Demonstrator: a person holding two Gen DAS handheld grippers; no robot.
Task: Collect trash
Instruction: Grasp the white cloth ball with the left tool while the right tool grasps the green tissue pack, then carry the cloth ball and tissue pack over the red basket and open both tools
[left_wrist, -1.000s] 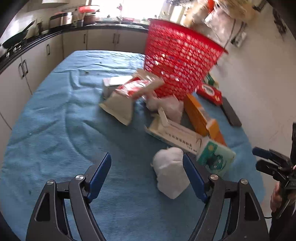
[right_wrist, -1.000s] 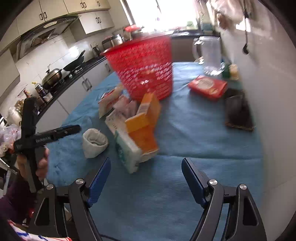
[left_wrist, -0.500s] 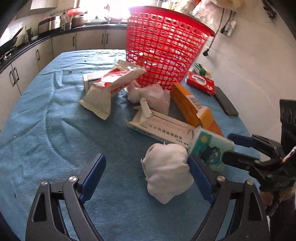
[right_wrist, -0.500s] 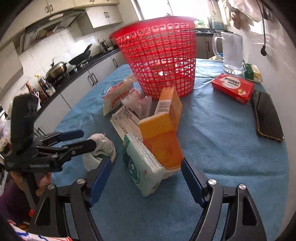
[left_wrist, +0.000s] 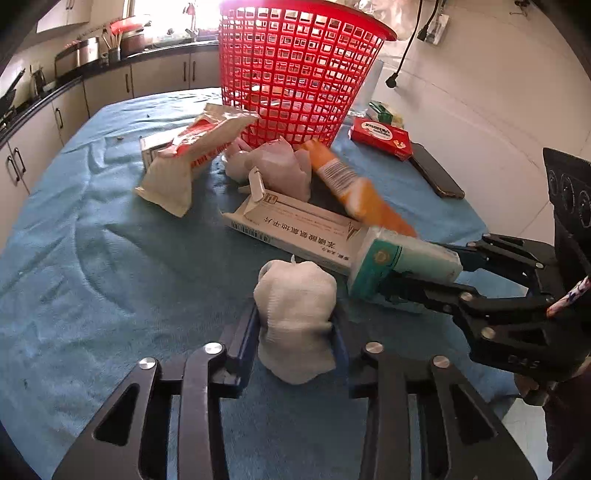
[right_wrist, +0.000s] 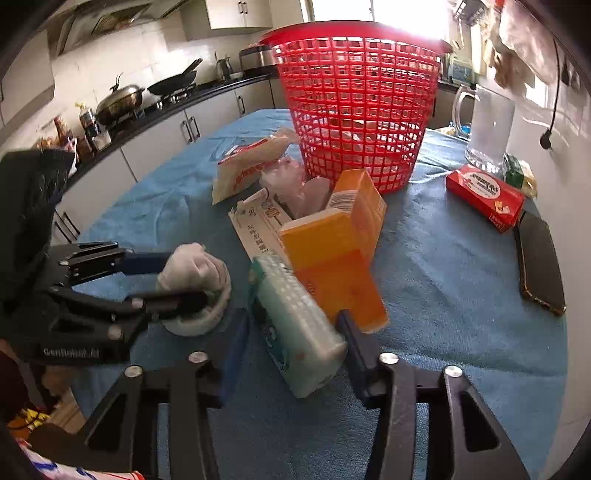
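Observation:
My left gripper (left_wrist: 295, 332) is shut on a crumpled white cloth wad (left_wrist: 295, 314) resting on the blue tablecloth; it also shows in the right wrist view (right_wrist: 192, 273). My right gripper (right_wrist: 291, 336) is shut on a green-and-white tissue pack (right_wrist: 295, 325), seen from the left wrist view too (left_wrist: 399, 262). A red mesh basket (left_wrist: 295, 74) stands at the back of the table (right_wrist: 358, 107). In front of it lie an orange box (right_wrist: 332, 251), a long white medicine box (left_wrist: 295, 229), a red-and-white bag (left_wrist: 188, 158) and crumpled clear plastic (left_wrist: 273, 166).
A red flat box (right_wrist: 484, 195), a black phone (right_wrist: 539, 258) and a glass jug (right_wrist: 487, 129) sit along the right side near the wall. Kitchen counters with pans (right_wrist: 122, 99) run along the left. The table's near edge is just below both grippers.
Both grippers moved forward and closed: the left onto the white cloth wad, the right onto the tissue pack. The other trash has not moved.

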